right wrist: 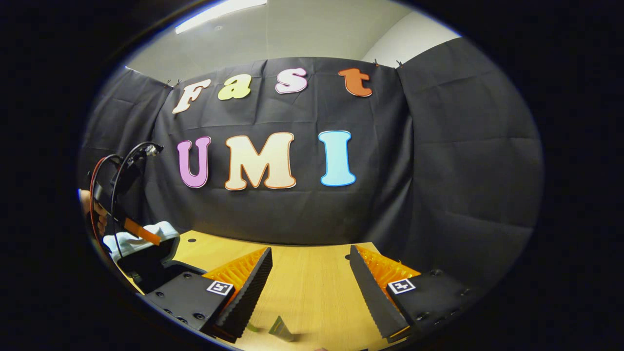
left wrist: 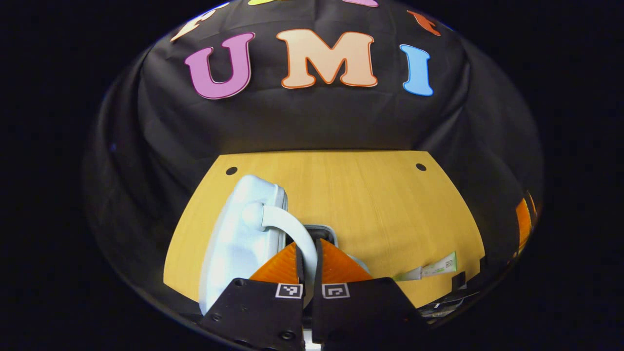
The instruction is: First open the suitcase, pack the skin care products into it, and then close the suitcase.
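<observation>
The opening step is judged to be in hand. In the left gripper view, the left gripper (left wrist: 308, 265) is seen closed on the curved handle (left wrist: 287, 226) of the pale blue suitcase (left wrist: 239, 239), which stands in the lower left of the frame on the wooden table (left wrist: 380, 204). A skin care tube (left wrist: 431, 269) lies at the lower right, well apart from the case. In the right gripper view, the right gripper (right wrist: 309, 287) is held open and empty above the table, and the tube end (right wrist: 282, 329) is seen at the bottom centre. At the left edge the raised lid is seen. Next, the lid probably must be laid back fully.
</observation>
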{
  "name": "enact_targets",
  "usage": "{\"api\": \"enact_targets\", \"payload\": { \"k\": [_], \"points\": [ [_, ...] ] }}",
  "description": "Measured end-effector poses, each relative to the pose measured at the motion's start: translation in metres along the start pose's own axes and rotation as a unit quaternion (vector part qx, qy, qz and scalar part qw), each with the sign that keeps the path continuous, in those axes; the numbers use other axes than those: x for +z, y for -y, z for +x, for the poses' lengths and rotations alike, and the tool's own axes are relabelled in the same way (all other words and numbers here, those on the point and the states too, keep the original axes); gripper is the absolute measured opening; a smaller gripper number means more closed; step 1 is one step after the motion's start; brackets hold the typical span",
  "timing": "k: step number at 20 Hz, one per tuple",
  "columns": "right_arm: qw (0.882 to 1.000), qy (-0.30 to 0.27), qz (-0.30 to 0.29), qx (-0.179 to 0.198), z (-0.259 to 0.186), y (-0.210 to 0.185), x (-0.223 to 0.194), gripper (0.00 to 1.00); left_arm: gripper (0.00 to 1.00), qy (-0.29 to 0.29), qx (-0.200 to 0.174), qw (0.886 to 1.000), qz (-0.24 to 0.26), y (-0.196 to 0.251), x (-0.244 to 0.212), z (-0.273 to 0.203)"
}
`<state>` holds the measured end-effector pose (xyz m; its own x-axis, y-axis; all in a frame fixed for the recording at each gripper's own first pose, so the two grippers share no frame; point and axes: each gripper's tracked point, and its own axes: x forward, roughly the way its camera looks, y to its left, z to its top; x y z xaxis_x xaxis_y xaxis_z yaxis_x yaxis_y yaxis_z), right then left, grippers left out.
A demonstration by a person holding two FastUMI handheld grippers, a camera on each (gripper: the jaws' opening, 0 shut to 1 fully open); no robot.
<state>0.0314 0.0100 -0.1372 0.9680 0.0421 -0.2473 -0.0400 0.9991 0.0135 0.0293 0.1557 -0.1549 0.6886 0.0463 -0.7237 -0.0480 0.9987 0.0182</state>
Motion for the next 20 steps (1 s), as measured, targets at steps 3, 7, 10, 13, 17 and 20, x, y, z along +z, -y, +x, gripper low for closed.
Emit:
{"api": "enact_targets", "payload": {
  "k": [3,7,10,13,17,20],
  "points": [
    [1.0,0.001,0.001,0.005,0.003,-0.014,0.001,0.99,0.0,0.009,0.017,1.0,0.001,-0.033,0.011,-0.01],
    [1.0,0.004,-0.002,0.008,0.007,-0.036,0.002,0.99,0.0,0.019,0.03,0.999,-0.001,-0.079,0.018,-0.019],
    [1.0,0.014,0.004,0.009,0.009,-0.053,0.008,0.99,0.0,0.039,0.002,0.999,-0.037,-0.102,0.026,-0.022],
    [1.0,0.022,-0.003,0.002,0.014,-0.07,0.011,1.0,0.0,0.052,0.01,0.998,-0.037,-0.141,0.026,-0.022],
    [0.999,0.031,0.003,0.005,0.016,-0.107,0.014,0.99,0.0,0.062,0.006,0.998,-0.033,-0.183,0.023,-0.021],
    [0.999,0.034,0.008,-0.001,0.018,-0.128,0.012,0.98,0.0,0.06,0.002,0.997,-0.037,-0.217,0.018,-0.015]
  ]
}}
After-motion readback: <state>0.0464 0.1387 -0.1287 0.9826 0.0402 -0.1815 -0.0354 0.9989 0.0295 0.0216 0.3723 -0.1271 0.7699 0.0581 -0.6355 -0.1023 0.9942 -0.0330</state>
